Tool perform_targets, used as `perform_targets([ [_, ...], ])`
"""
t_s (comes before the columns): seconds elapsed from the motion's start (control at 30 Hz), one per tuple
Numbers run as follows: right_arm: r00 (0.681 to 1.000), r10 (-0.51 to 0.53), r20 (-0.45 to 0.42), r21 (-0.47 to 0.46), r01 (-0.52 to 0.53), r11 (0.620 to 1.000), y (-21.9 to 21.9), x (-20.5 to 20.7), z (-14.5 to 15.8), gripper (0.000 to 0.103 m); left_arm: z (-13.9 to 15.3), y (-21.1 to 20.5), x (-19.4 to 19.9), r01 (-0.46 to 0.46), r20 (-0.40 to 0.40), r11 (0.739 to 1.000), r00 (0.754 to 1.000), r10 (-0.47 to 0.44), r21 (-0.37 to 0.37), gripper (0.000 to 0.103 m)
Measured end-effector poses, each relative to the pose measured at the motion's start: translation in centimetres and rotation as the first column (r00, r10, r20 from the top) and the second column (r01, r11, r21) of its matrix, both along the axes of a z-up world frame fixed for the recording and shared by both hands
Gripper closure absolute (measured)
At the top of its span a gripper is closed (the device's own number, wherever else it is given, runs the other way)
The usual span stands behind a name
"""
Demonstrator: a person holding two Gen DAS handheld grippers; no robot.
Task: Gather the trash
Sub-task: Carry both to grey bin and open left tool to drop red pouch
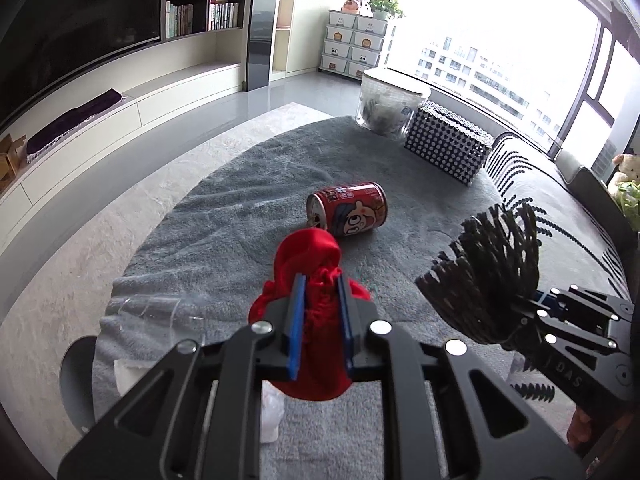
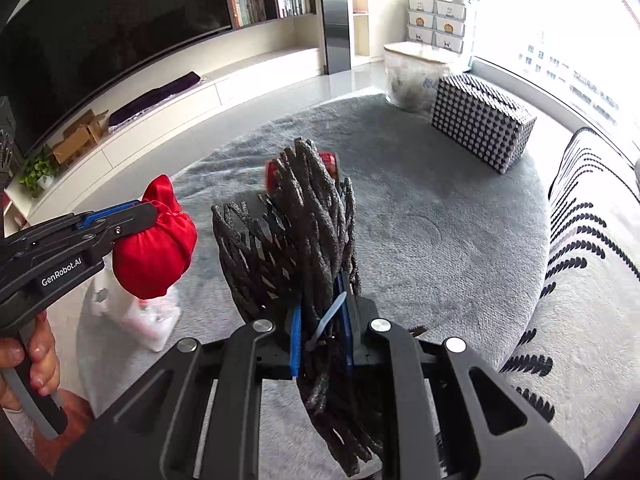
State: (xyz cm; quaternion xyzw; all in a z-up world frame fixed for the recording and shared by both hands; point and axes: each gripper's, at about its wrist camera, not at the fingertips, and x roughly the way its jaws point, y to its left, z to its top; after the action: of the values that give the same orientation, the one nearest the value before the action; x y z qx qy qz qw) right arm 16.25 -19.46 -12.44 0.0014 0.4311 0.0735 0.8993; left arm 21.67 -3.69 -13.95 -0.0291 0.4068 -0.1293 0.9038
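Note:
My left gripper (image 1: 321, 286) is shut on a crumpled red cloth bundle (image 1: 308, 256), held above the grey table cover (image 1: 224, 216); the same bundle (image 2: 154, 248) shows at the left of the right wrist view. My right gripper (image 2: 321, 304) is shut on a wad of black foam netting (image 2: 304, 208) tied with a white strip, which also appears as the black foam netting (image 1: 488, 268) at the right in the left wrist view. A red drink can (image 1: 347, 210) lies on its side on the cover beyond the red bundle. In the right wrist view the netting hides most of the can (image 2: 328, 160).
A clear plastic cup (image 1: 156, 314) lies on its side at the cover's near left. A clear plastic wrapper (image 2: 148, 320) lies below the red bundle. A dotted black-and-white box (image 1: 448, 148) and a clear bin (image 1: 386, 106) stand at the far end. A sofa throw (image 2: 592, 240) lies right.

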Motion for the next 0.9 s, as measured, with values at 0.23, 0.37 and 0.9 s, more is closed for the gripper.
perform_targets([
  [0.23,0.997,0.065,0.041,0.005,-0.065,0.998,5.1,-3.0,3.0,0.089,2.4,6.2,-4.1,-0.060,0.031,0.998,0.998,0.061,-0.017,0.087],
  [0.37,0.991,0.125,0.056,0.014,-0.126,0.992,9.9,-4.1,4.1,0.089,3.1,10.9,-6.3,-0.115,0.043,0.993,0.992,0.116,-0.016,0.087],
  [0.9,0.909,0.412,0.065,0.023,-0.414,0.910,30.3,-6.1,4.4,0.089,1.4,30.0,-12.2,-0.370,0.018,0.928,0.929,0.370,0.027,0.087],
])
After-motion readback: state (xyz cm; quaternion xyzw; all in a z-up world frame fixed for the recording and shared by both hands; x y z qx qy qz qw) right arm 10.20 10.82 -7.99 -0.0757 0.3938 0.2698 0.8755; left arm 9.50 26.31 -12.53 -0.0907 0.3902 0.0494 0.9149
